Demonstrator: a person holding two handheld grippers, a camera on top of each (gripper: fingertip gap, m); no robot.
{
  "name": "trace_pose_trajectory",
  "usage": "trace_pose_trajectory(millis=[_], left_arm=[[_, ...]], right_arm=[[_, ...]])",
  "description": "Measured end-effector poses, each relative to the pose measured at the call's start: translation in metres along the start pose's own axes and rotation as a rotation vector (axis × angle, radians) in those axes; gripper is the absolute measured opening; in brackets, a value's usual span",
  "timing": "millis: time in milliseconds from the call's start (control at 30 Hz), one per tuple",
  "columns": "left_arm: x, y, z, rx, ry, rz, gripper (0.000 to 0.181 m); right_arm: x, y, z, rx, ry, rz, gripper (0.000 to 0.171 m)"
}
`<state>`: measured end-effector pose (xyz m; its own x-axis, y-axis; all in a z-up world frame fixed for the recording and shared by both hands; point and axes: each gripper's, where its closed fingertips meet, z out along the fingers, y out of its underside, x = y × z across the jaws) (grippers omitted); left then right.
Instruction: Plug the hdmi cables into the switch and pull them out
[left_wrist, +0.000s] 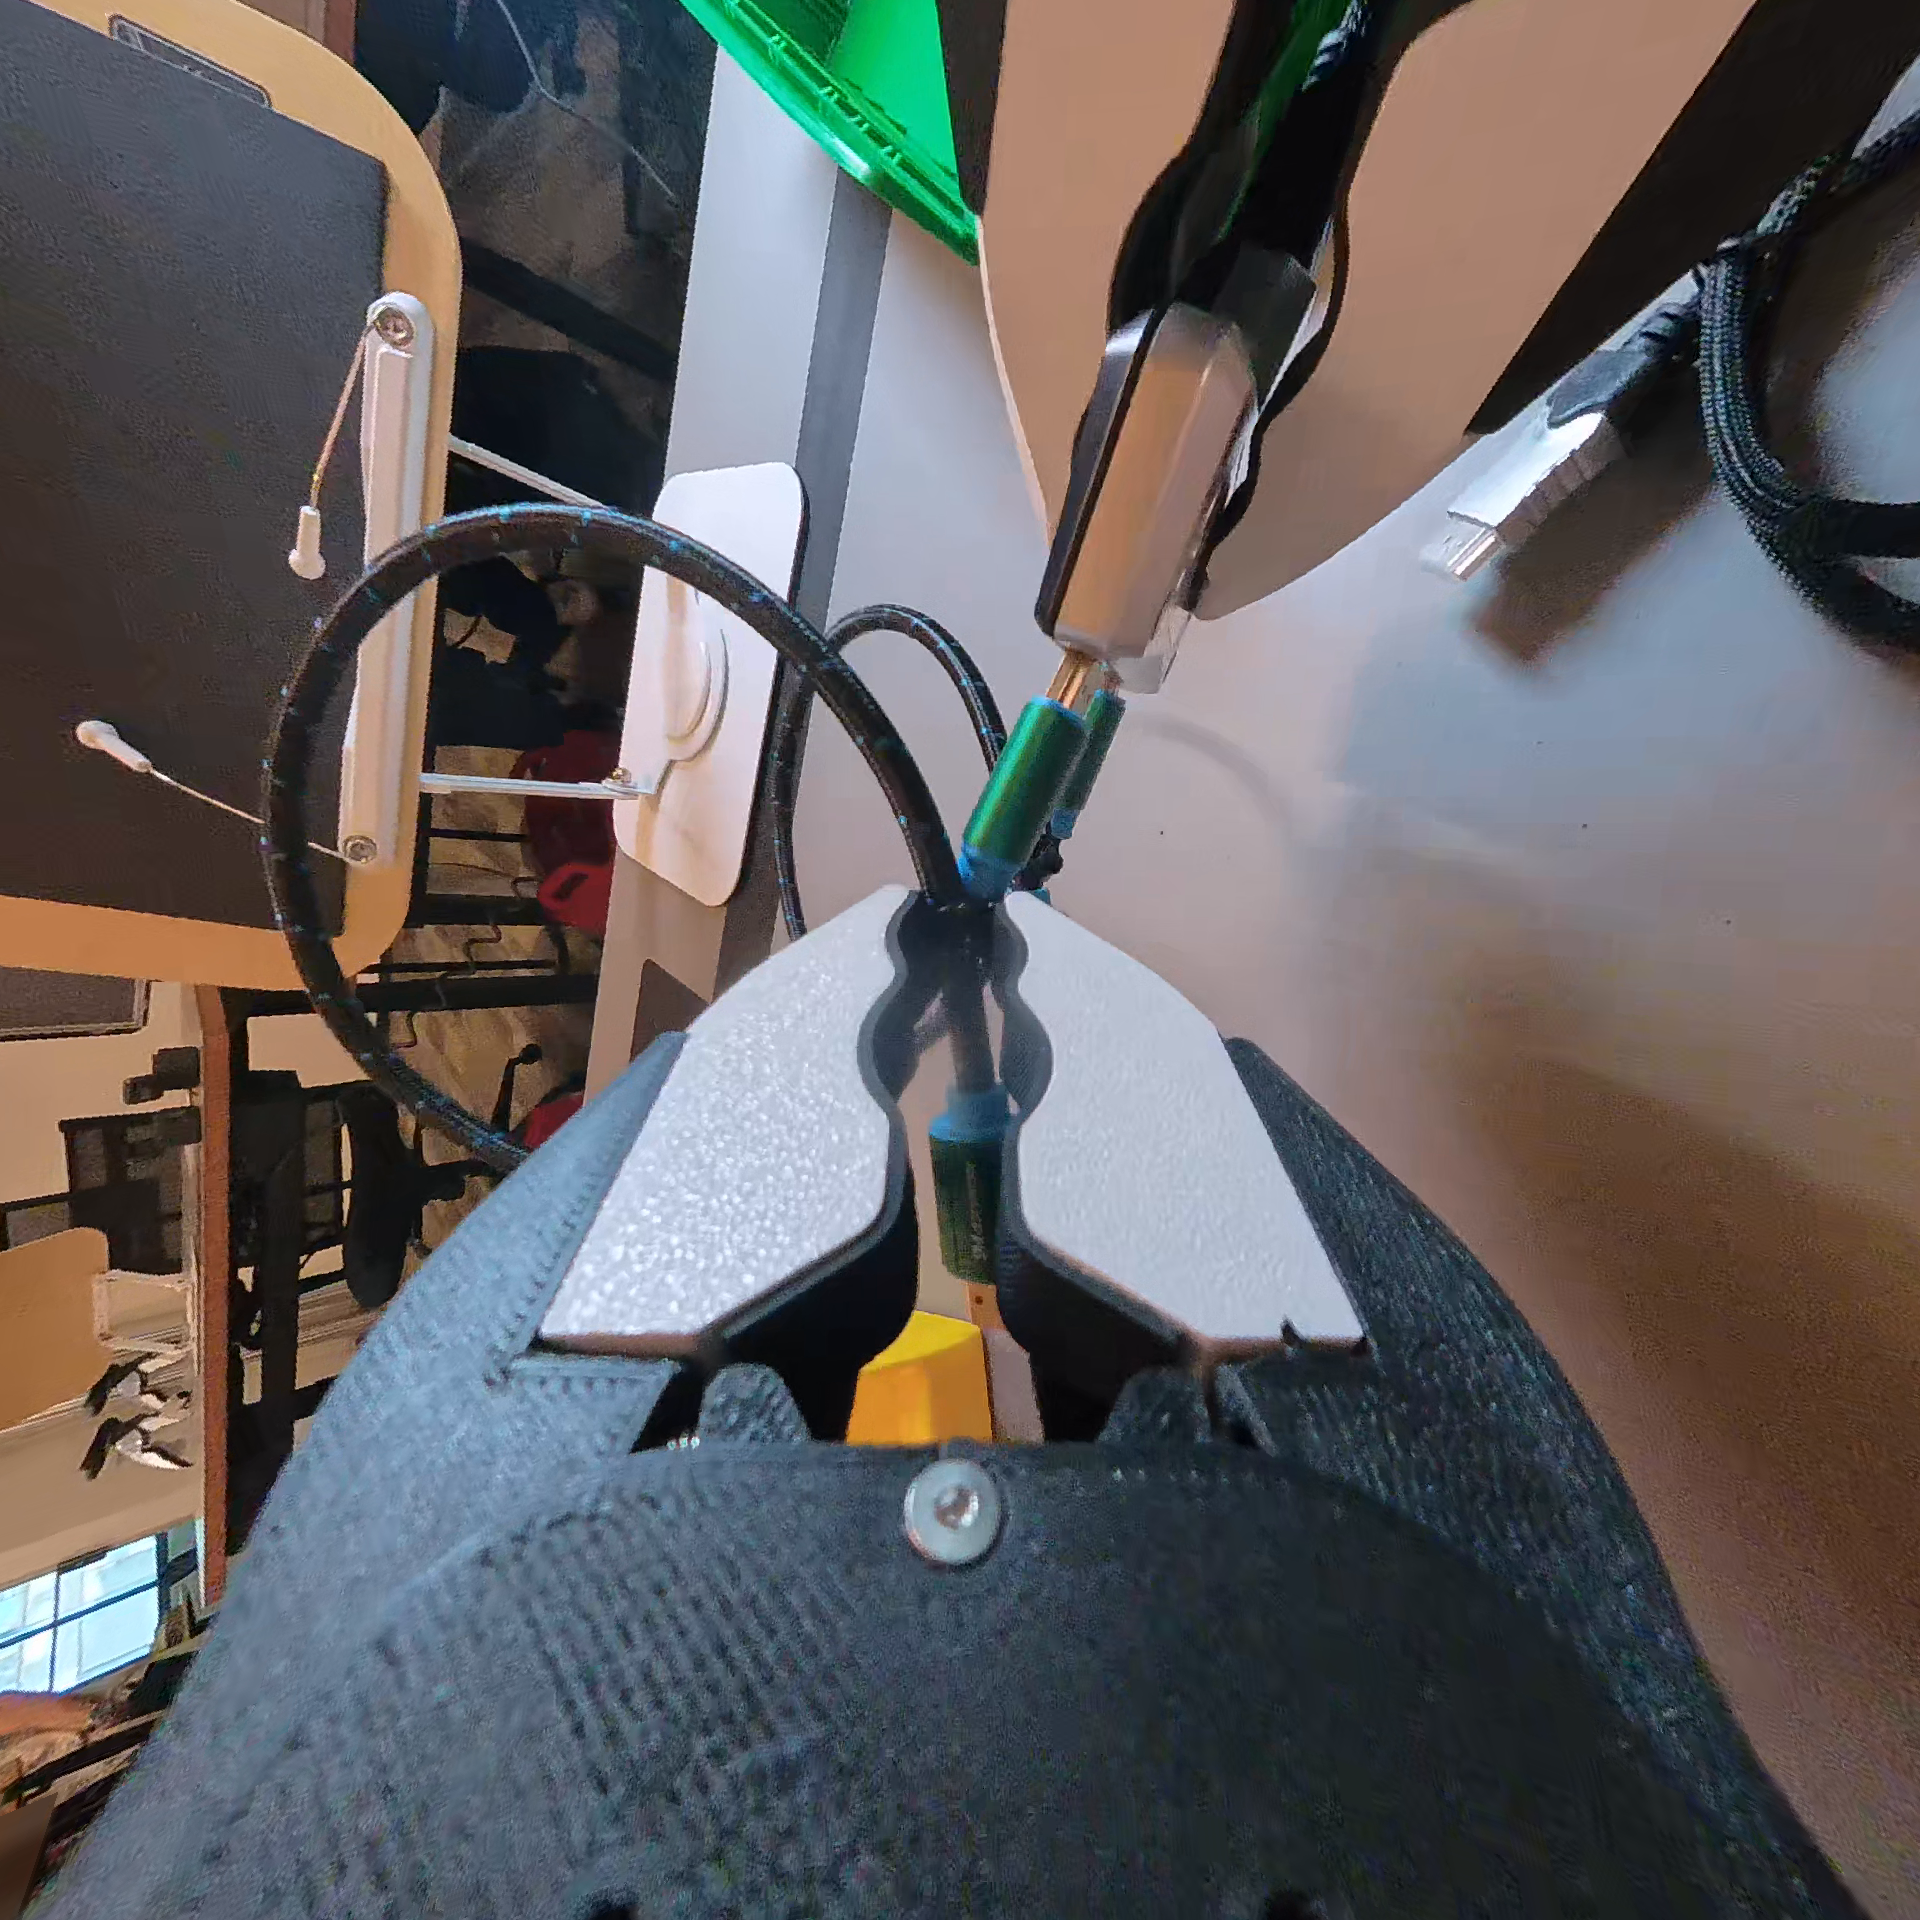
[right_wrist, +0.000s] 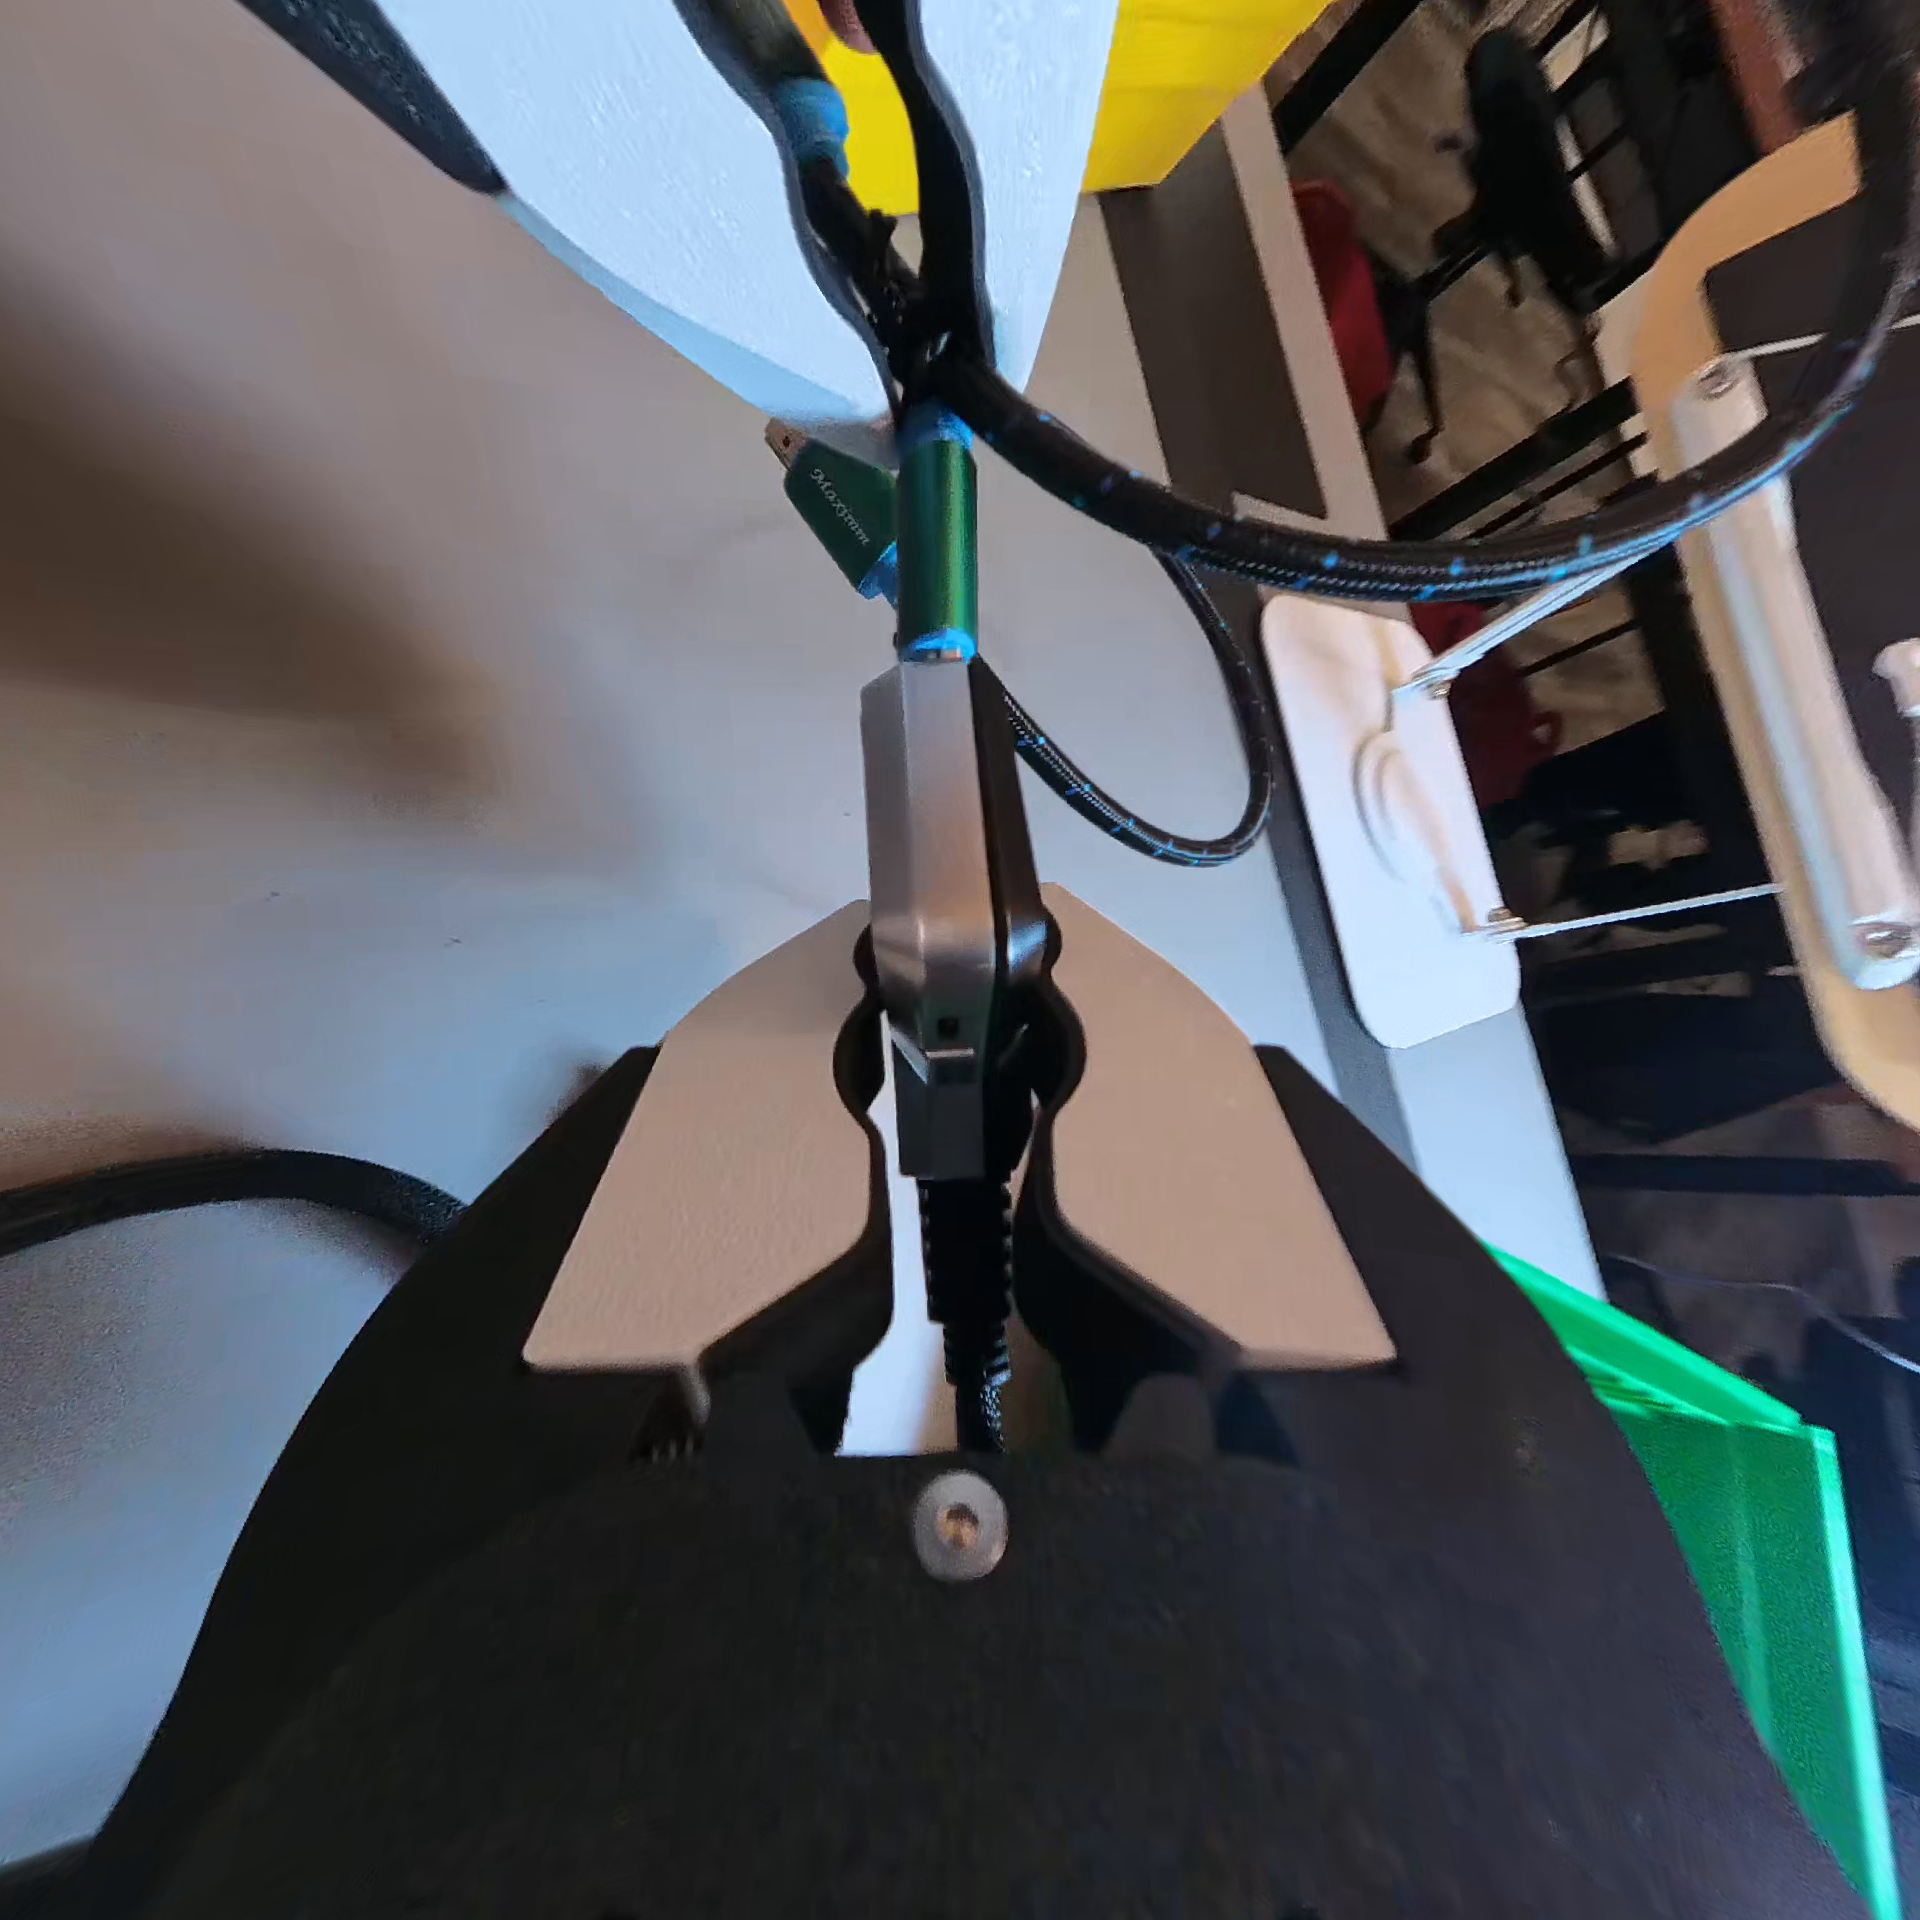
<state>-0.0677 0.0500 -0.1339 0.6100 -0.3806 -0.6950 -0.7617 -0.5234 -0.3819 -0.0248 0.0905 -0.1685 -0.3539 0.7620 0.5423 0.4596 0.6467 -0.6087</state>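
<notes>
two hand-held grippers (left_wrist: 956, 925) (right_wrist: 956, 966), one silver switch (right_wrist: 925, 831), two green plugs (right_wrist: 935, 540).

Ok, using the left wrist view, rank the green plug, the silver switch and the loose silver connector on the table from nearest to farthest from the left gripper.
1. green plug, just past the left gripper fingertips, its cable pinched there.
2. silver switch, straight ahead, held by the right gripper.
3. loose silver connector, farthest, off to the right on the table.
</notes>
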Motion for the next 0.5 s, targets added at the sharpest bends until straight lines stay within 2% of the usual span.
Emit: trace_pose_trajectory(millis=[133, 400, 500], left_arm=[[0.002, 0.0, 0.0, -0.002, 0.014, -0.01, 0.012], [0.01, -0.005, -0.005, 0.161, 0.214, -0.152, 0.011], [0.018, -0.008, -0.006, 0.186, 0.264, -0.146, 0.012]], right_arm=[[-0.007, 0.001, 0.003, 0.015, -0.081, 0.092, 0.023], [-0.017, -0.007, -0.004, 0.136, -0.226, 0.225, 0.022], [-0.022, 0.0, -0.002, 0.098, -0.247, 0.219, 0.022]])
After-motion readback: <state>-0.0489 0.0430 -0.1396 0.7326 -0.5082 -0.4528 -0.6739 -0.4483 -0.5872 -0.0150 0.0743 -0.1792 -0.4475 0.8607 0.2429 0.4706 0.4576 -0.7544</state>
